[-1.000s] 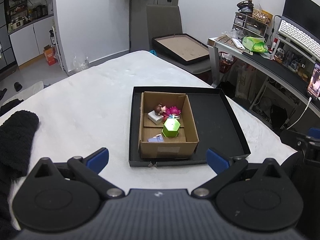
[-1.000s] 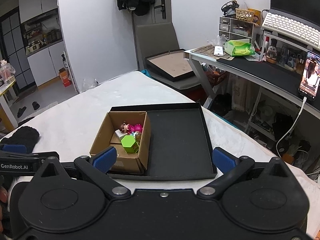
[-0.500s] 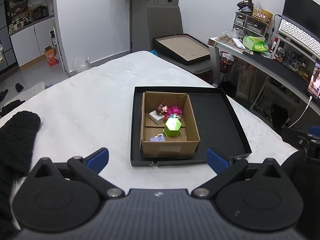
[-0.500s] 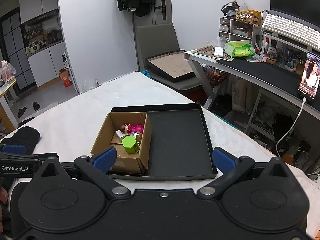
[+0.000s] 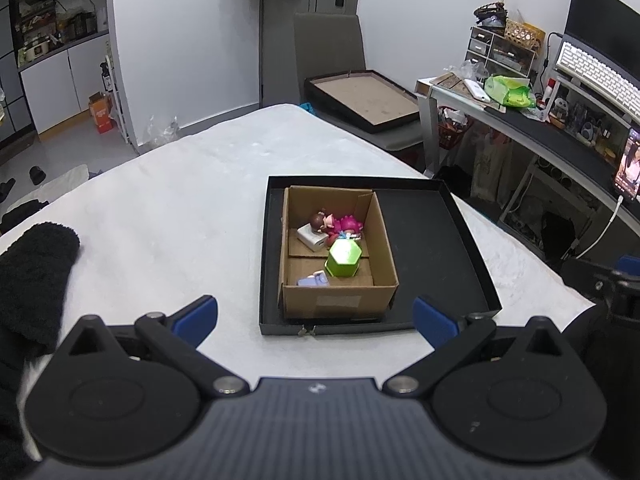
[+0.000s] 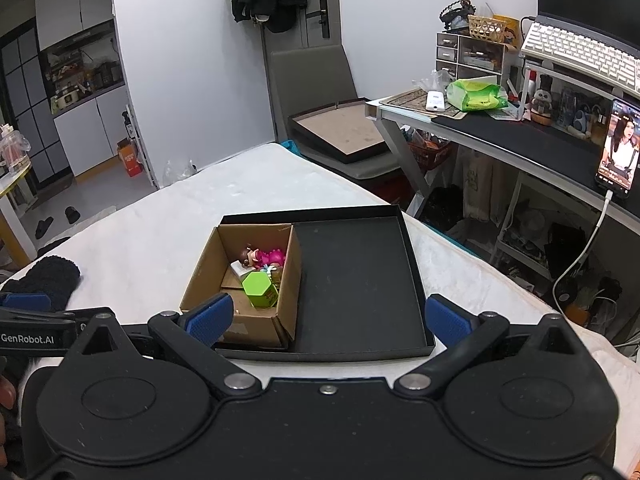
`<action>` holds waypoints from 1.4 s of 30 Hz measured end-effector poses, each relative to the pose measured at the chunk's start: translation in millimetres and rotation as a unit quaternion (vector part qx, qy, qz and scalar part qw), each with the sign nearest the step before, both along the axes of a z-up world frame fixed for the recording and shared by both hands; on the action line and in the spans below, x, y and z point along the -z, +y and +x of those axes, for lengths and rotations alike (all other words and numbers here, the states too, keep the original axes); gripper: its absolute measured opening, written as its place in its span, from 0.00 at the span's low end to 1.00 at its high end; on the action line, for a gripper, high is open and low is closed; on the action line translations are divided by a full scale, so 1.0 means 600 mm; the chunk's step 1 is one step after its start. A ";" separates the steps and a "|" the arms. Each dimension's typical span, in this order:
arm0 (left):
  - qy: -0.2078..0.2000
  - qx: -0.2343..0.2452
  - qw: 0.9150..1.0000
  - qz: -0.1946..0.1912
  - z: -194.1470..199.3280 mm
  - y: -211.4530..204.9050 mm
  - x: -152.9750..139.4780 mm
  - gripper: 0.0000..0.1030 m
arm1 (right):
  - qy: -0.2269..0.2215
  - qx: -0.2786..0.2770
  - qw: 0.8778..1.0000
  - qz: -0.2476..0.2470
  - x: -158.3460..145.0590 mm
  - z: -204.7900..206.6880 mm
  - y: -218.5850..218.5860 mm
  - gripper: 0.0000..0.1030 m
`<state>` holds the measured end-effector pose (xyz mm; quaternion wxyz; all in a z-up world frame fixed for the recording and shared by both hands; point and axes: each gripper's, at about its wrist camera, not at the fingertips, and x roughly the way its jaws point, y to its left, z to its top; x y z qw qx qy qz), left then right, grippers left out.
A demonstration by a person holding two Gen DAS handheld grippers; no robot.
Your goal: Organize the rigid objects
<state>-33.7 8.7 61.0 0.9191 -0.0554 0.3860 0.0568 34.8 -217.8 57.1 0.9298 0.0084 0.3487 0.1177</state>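
A brown cardboard box [image 5: 340, 296] [image 6: 200, 276] sits in the left half of a shallow black tray [image 5: 436, 240] [image 6: 356, 280] on a white table. Inside the box lie a green hexagonal container [image 5: 343, 258] [image 6: 259, 289], a pink doll figure [image 5: 336, 224] [image 6: 262, 257], a white block [image 5: 309, 237] and a small lilac piece [image 5: 313, 280]. My left gripper [image 5: 316, 316] is open and empty, held short of the tray's near edge. My right gripper [image 6: 328, 318] is open and empty, above the tray's near edge.
A black fuzzy cloth [image 5: 36, 264] [image 6: 50, 280] lies at the table's left. A chair with a framed board [image 5: 364, 96] stands beyond the far edge. A cluttered desk [image 6: 520, 136] with a keyboard and a phone is at the right.
Both views have drifted very slightly; the tray and box sit a touch lower and nearer in view. Nothing was taken hold of or let go.
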 end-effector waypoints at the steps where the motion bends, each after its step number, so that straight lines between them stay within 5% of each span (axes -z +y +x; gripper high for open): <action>1: -0.001 0.000 1.000 0.000 0.000 0.000 -0.002 1.00 | 0.000 0.000 1.000 -0.001 0.000 0.000 0.000 1.00; 42: -0.031 0.011 0.999 0.011 -0.016 -0.013 -0.020 1.00 | -0.022 0.001 1.000 0.000 -0.017 -0.012 0.002 1.00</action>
